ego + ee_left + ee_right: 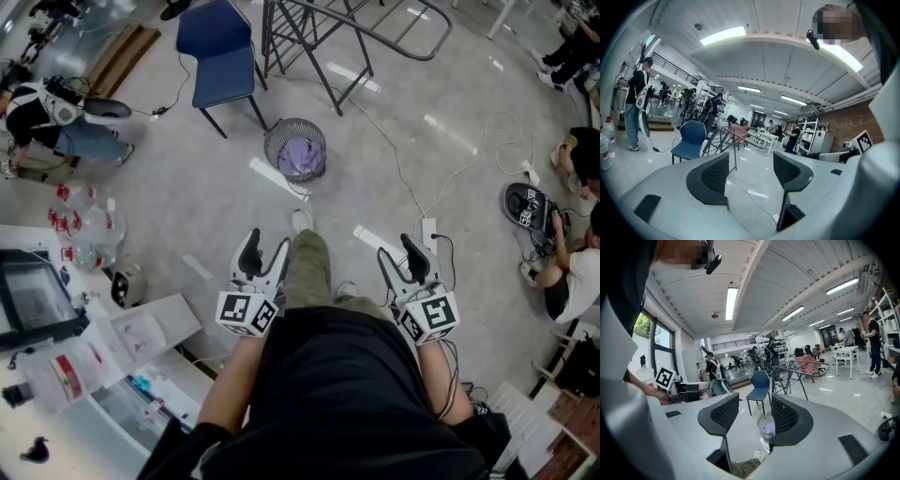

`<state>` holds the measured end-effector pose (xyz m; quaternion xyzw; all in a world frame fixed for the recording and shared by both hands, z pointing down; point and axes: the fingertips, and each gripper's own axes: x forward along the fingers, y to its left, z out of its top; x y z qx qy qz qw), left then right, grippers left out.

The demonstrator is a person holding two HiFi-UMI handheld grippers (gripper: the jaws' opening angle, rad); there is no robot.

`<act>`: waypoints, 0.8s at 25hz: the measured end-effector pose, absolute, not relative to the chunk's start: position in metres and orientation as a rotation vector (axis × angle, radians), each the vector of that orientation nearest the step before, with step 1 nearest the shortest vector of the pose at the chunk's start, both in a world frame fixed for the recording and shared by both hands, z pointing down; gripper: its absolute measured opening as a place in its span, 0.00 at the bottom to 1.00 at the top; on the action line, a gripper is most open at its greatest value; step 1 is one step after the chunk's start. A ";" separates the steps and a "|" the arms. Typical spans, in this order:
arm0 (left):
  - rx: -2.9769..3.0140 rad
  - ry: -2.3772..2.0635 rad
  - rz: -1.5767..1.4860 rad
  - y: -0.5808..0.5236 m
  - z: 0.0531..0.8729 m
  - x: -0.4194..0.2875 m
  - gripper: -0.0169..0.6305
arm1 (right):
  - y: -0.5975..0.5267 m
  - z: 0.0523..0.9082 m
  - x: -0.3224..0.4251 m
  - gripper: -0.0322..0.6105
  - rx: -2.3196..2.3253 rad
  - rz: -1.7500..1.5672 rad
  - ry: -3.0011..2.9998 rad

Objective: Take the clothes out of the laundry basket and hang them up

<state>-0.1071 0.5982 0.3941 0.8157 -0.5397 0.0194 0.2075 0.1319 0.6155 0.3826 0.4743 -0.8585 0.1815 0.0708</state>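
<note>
On floor dead ahead: laundry basket, clothes in it. Behind basket: drying rack; chair left of rack, behind-left of basket. Nearer, in line with basket: foot, between left gripper and right gripper, well short of basket. Just beyond right gripper, on floor: power strip, cable from it toward rack. Lower left: bench; bottles near its far end. Far right: seated person. Far left, level with basket: another person.
</note>
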 end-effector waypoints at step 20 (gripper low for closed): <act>2.157 -1.362 0.034 0.319 0.476 -0.237 0.45 | 0.315 0.402 -0.022 0.34 1.279 0.763 -2.478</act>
